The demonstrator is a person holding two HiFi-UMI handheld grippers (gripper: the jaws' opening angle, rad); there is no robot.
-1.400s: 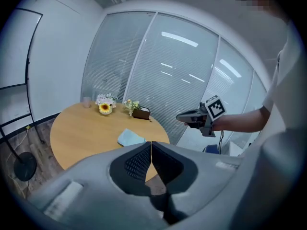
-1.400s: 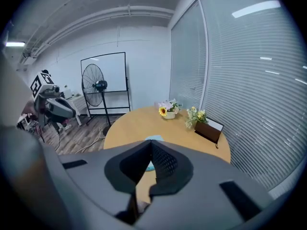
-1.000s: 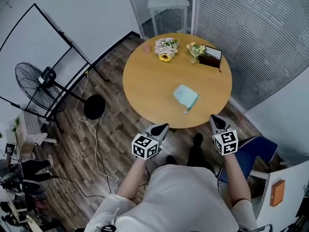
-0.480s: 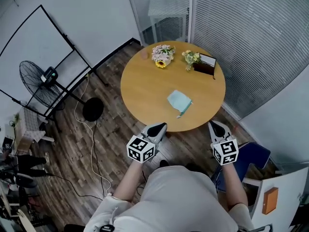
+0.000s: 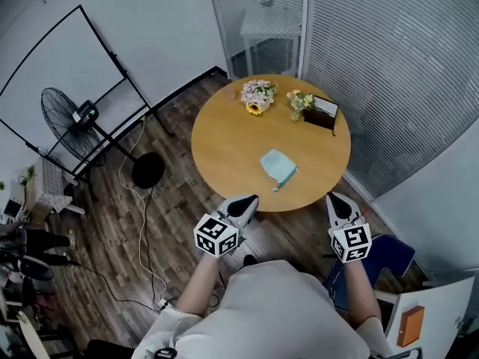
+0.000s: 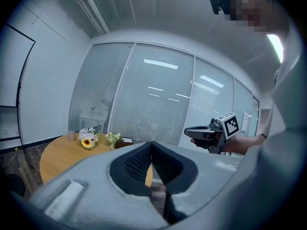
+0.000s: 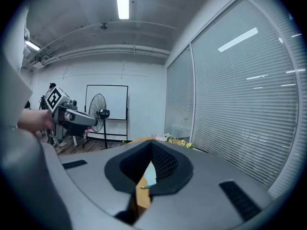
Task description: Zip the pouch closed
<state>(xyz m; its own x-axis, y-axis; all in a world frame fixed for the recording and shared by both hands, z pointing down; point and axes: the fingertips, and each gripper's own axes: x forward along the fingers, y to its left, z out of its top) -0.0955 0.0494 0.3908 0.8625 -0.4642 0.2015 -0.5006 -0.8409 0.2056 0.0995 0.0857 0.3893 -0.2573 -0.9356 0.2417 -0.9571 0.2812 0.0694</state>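
My left gripper (image 5: 245, 203) and right gripper (image 5: 337, 203) both have their jaws pressed together, holding nothing. The pouch (image 5: 278, 167) lies flat on the desk (image 5: 224, 137), well ahead of both jaws. I can't tell whether its zip is closed.

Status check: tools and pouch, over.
Shut and empty: left tool, right tool, both short of table. pouch flat on it, untouched. flowers at far edge, clear of path.
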